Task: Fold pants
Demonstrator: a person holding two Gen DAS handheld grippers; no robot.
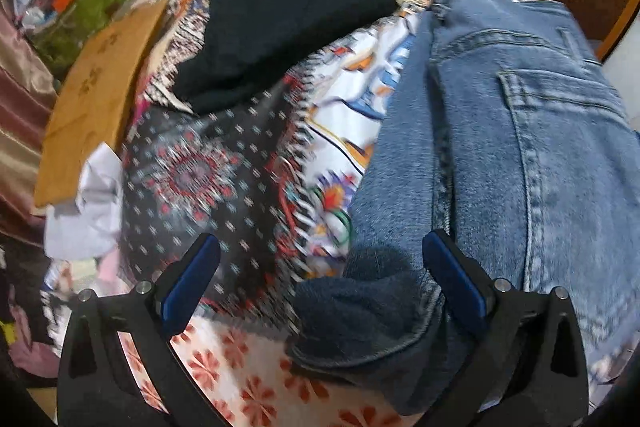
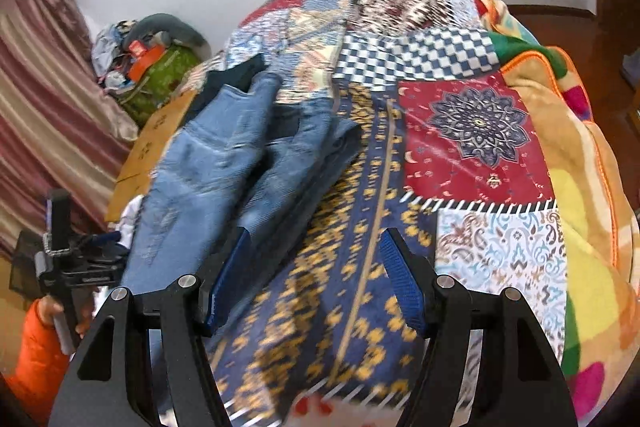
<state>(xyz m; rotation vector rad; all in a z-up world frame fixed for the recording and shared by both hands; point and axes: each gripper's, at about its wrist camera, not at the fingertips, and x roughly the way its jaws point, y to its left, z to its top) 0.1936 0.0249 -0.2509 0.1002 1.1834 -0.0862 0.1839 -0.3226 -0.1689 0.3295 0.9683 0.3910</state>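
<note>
Jeans (image 1: 500, 147) lie on the patchwork bedspread (image 2: 460, 131), filling the right of the left wrist view. We judge both hand-held grippers, left (image 1: 320, 267) and right (image 2: 312, 263), wide open and empty, between folds; next comes gripping the dark cuff (image 1: 360, 315) at bottom centre. No writing is legible.
</note>
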